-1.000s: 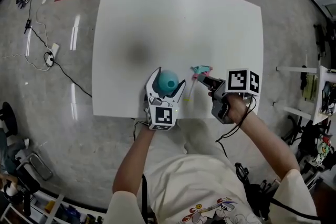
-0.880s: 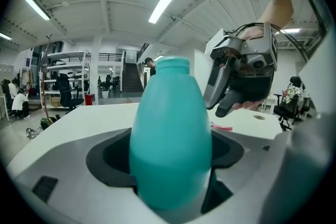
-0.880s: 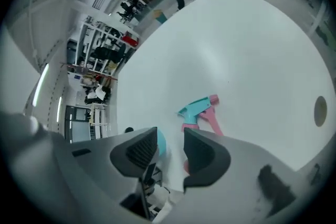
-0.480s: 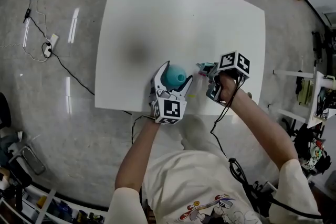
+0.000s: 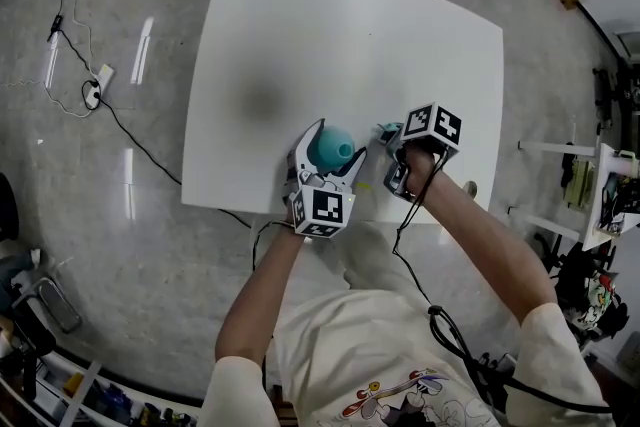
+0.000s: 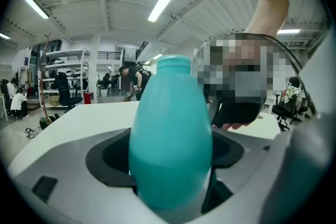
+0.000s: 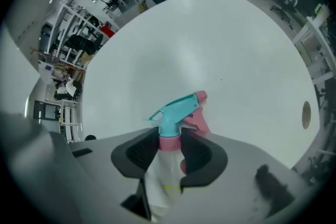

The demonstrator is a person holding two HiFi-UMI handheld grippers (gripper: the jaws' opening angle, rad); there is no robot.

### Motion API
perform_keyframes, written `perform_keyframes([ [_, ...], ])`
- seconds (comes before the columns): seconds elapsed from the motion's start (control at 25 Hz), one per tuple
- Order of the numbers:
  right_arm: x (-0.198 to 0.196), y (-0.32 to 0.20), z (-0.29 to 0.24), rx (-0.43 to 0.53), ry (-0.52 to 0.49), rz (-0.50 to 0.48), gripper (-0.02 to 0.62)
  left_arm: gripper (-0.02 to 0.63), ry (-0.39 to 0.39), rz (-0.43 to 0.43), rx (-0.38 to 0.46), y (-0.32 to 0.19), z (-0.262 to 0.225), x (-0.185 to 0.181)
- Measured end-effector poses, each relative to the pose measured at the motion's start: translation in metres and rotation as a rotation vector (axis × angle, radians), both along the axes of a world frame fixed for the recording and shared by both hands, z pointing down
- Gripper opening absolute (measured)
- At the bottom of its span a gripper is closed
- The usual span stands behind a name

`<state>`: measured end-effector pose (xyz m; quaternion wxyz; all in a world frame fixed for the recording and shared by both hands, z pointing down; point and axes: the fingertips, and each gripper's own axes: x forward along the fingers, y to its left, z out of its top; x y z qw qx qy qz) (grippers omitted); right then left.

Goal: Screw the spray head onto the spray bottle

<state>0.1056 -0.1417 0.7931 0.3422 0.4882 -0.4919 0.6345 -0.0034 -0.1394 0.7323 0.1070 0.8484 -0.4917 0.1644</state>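
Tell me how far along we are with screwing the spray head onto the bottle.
Done: both parts are gripped. The left gripper holds the teal bottle, its neck bare. In hand: the right gripper holds the spray head by its pink collar, fingers just closing on it, beside the bottle but apart. Left: seat the head on the neck and screw it down.

left gripper (image 5: 335,143) roughly level, jaws clamped wide on the spray bottle (image 6: 170,139), right gripper (image 5: 392,147) nose-down, jaws just squeezed tighter on the spray head (image 7: 176,110) between them

Near the table's (image 5: 300,35) front edge: bottle (image 5: 328,151) between the left gripper's (image 5: 331,141) jaws; spray head (image 5: 384,129) just right, between the right gripper's (image 5: 392,141) jaws.
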Motion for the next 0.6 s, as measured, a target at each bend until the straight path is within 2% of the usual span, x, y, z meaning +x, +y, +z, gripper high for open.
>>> perform_keyframes([
  [0.08,-0.006,-0.008,-0.019,0.091,-0.059,-0.049,0.137,0.405,-0.004,0.051,-0.044,0.004,-0.003,0.001],
  [0.16,-0.017,-0.017,-0.056,0.212,-0.151,-0.119,0.135,0.405,0.024,0.131,-0.081,0.011,-0.017,0.004],
  [0.36,-0.038,-0.025,-0.195,0.519,-0.407,-0.326,0.135,0.405,0.073,0.362,-0.088,0.025,-0.098,0.013],
  [0.48,-0.043,-0.02,-0.294,0.707,-0.625,-0.441,0.135,0.405,0.11,0.582,-0.128,0.046,-0.161,0.025],
  [0.6,-0.041,-0.007,-0.393,0.862,-0.865,-0.542,0.135,0.405,0.238,0.866,-0.247,0.084,-0.231,0.047],
])
